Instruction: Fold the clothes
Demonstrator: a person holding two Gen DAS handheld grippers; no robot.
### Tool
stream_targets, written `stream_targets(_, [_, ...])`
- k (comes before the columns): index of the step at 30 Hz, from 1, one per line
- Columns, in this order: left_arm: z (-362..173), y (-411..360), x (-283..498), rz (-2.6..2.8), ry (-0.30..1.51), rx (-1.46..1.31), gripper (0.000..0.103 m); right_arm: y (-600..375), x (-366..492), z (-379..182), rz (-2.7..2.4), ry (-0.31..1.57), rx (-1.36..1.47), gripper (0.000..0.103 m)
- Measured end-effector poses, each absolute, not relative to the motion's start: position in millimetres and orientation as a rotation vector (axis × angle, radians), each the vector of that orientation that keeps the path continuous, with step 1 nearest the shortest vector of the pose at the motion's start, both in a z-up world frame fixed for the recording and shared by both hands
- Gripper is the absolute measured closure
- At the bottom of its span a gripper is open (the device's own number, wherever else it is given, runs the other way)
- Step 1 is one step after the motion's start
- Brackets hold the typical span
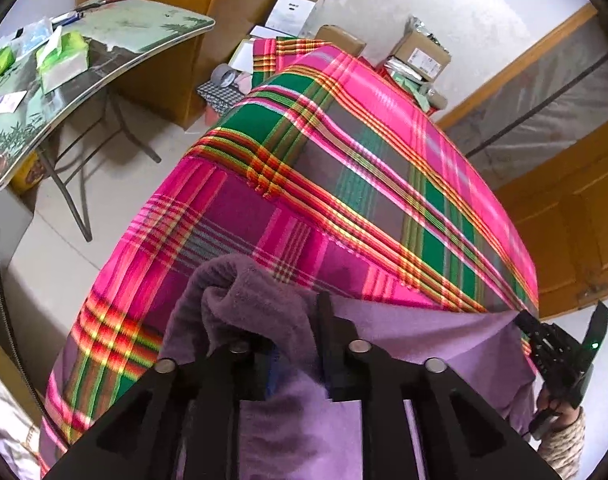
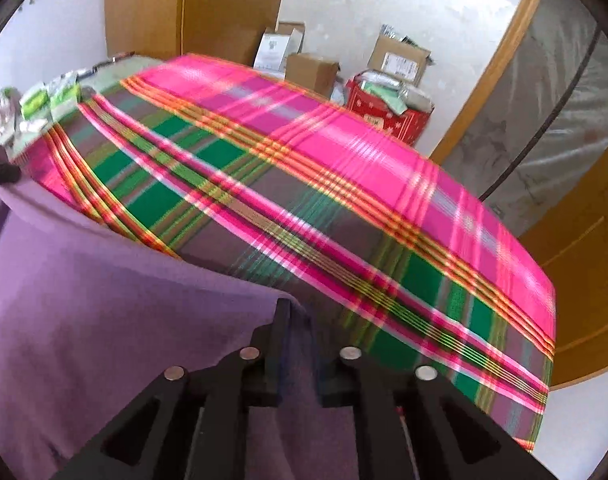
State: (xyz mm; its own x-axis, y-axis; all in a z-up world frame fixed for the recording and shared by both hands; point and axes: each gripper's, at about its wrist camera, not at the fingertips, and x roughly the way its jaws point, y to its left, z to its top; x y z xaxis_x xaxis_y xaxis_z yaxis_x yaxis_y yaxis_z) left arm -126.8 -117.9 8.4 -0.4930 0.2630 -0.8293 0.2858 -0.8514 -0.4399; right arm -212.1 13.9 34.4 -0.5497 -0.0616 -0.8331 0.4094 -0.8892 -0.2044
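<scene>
One purple garment [image 1: 423,336], two tools [image 1: 300,344].

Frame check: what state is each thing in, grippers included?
purple garment: lying over the near edge, bunched at one end.
left gripper: jaws slightly apart, garment between them; grip unclear.
right gripper: jaws slightly apart, garment edge between them; grip unclear.
plaid cloth: spread flat.
white box: flaps open.
</scene>
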Motion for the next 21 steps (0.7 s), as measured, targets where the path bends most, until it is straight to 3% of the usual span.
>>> stream_targets(9, [50,-95,-82,-2.691,0.718,1.505,0.079,72,-147,85,-2.635,0.373,1.217,0.085])
stream_targets(11, [57,-81,-73,-2.735,0.667,1.527,0.063,94,-132,85,-2.667,0.320,1.233,0.085])
stream_targets(12, [60,-73,-69,-2.759,0.652,1.540,0.061,105,-125,85,-2.682,0.289,1.245,0.084])
stream_targets(21, [75,-7,-47,-2.917,0.465,1.601,0.060,193,-48,69,-2.830,0.012,1.323,0.077])
